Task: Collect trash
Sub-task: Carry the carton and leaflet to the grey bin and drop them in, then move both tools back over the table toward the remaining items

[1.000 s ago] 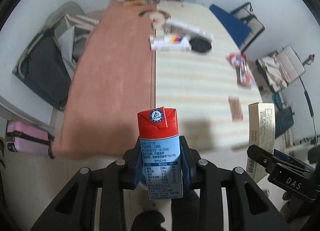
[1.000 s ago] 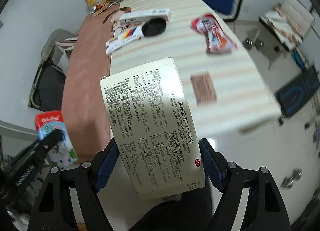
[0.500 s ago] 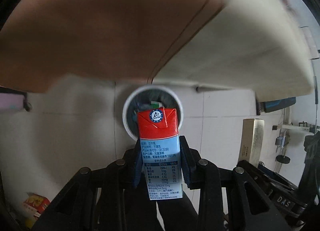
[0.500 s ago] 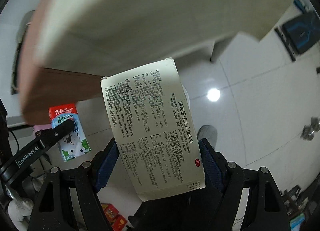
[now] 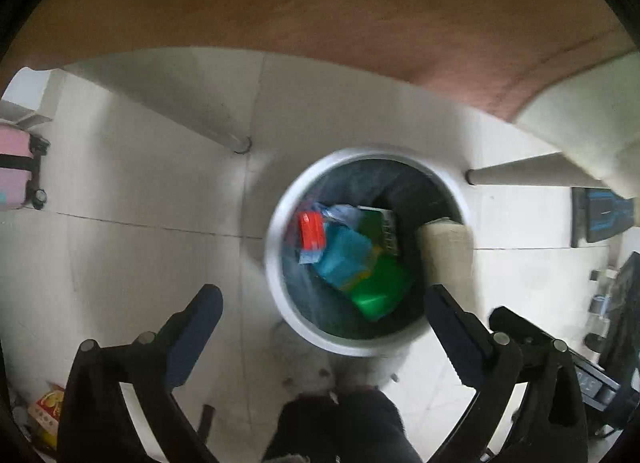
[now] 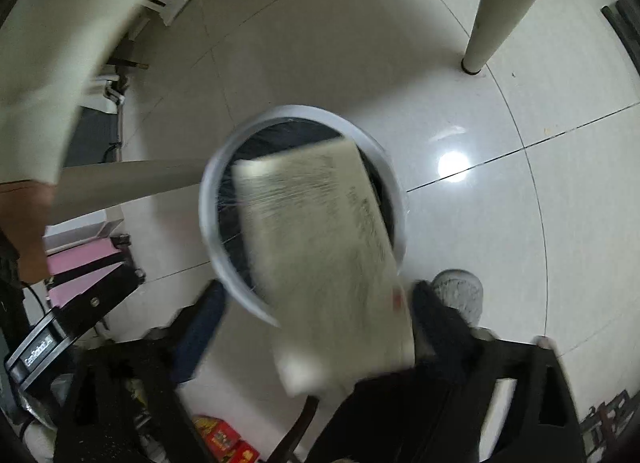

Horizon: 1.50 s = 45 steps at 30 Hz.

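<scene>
A white-rimmed trash bin (image 5: 276, 263) with a dark liner stands on the tiled floor, right below both grippers. My left gripper (image 5: 324, 319) hangs over it with its jaws opening and nothing between them. The red-topped milk carton (image 5: 312, 233) lies loose inside the bin among green and blue packets. My right gripper (image 6: 318, 321) is also opening. The cream medicine box (image 6: 328, 251) is blurred between its fingers and tips into the bin (image 6: 208, 215), with a gap at the left pad. In the left wrist view that box (image 5: 444, 251) shows at the bin's right rim.
The table's underside (image 5: 320, 23) hangs close overhead, with white table legs (image 6: 496, 3) beside the bin. A pink suitcase (image 5: 16, 171) stands at the left. Red packets (image 6: 224, 439) lie on the floor near a person's grey slipper (image 6: 460, 291).
Both grippers have sunk from above the table to just over the bin. Both have opened: the milk carton has dropped into the bin and the box is slipping out.
</scene>
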Motion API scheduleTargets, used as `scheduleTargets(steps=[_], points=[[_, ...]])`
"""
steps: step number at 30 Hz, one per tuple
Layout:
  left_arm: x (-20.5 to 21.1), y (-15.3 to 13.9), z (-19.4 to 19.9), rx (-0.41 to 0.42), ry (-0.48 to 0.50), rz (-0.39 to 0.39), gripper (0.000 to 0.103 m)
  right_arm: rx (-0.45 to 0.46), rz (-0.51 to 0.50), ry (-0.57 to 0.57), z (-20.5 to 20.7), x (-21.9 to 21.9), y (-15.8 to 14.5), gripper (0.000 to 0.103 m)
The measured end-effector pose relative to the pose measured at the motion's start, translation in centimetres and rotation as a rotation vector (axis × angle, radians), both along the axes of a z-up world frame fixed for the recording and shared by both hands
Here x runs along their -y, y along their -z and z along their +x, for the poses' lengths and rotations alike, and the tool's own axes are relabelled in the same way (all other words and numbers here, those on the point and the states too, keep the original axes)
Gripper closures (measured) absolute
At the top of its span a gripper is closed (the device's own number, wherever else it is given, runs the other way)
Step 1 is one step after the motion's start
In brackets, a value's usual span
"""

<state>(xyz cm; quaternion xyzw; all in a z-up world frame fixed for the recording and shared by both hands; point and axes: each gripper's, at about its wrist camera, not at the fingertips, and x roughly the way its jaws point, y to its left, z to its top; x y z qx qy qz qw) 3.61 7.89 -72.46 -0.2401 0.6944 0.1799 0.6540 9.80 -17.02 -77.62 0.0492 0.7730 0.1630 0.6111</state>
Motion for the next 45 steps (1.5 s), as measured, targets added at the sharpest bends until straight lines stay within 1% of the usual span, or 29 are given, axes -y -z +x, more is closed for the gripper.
scheduleTargets(steps=[2, 5, 7, 9, 10, 12, 17, 21, 24, 25, 27, 28, 31, 34, 37, 40, 42, 45], points=[[0.0, -0.3, -0.2, -0.001, 0.002, 0.029, 0.0, 0.024, -0.025, -0.02, -0.2, -0.2, 0.0, 0.0], [0.0, -1.3, -1.0, -0.013, 0.009, 0.065, 0.0, 0.075, -0.093, -0.073, -0.5, -0.4, -0.7, 0.0], [0.1, -2.2, -1.5, -0.014, 0.016, 0.079, 0.0, 0.11, -0.161, -0.119, -0.7, -0.6, -1.4, 0.0], [0.4, -3.6, -2.0, -0.017, 0.023, 0.094, 0.0, 0.133, -0.202, -0.148, -1.0, -0.6, -2.7, 0.0], [0.8, -3.8, -2.2, -0.018, 0.024, 0.093, 0.0, 0.133, -0.214, -0.156, -0.8, -0.5, -3.1, 0.0], [1.1, -5.1, -2.6, -0.024, 0.021, 0.096, 0.0, 0.139, -0.23, -0.164, -0.5, -0.4, -4.1, 0.0], [2.1, -9.0, -3.7, -0.036, 0.016, 0.096, 0.0, 0.165, -0.258, -0.198, -1.2, -0.1, -8.3, 0.0], [2.6, -11.8, -4.5, -0.037, 0.023, 0.099, 0.0, 0.197, -0.26, -0.212, -2.0, 0.1, -13.1, 0.0], [3.3, -15.1, -5.0, -0.031, 0.023, 0.09, 0.0, 0.215, -0.25, -0.215, -2.8, 0.2, -16.6, 0.0], [3.5, -15.6, -5.1, -0.031, 0.022, 0.089, 0.0, 0.222, -0.244, -0.216, -3.0, 0.1, -18.2, 0.0], [3.8, -18.2, -5.3, -0.02, 0.019, 0.08, 0.0, 0.233, -0.234, -0.219, -3.3, 0.2, -21.4, 0.0], [4.1, -18.7, -5.4, -0.019, 0.02, 0.081, 0.0, 0.237, -0.23, -0.219, -3.5, 0.3, -22.7, 0.0], [4.6, -22.6, -5.6, -0.003, 0.022, 0.077, 0.0, 0.253, -0.215, -0.22, -4.0, 0.5, -27.4, 0.0], [5.0, -26.7, -5.9, -0.006, 0.028, 0.085, 0.0, 0.265, -0.217, -0.214, -4.6, 0.7, -32.1, 0.0], [5.6, -30.9, -6.3, 0.019, 0.036, 0.102, 0.0, 0.267, -0.205, -0.21, -5.2, 1.0, -36.8, 0.0], [5.9, -34.9, -6.4, 0.057, 0.046, 0.13, 0.0, 0.271, -0.173, -0.202, -5.6, 1.2, -41.1, 0.0], [5.9, -37.6, -6.2, 0.091, 0.043, 0.161, 0.0, 0.28, -0.142, -0.188, -5.4, 1.4, -43.7, 0.0], [5.7, -40.7, -5.1, 0.149, 0.036, 0.197, 0.0, 0.312, -0.096, -0.161, -4.0, 1.2, -47.7, 0.0]])
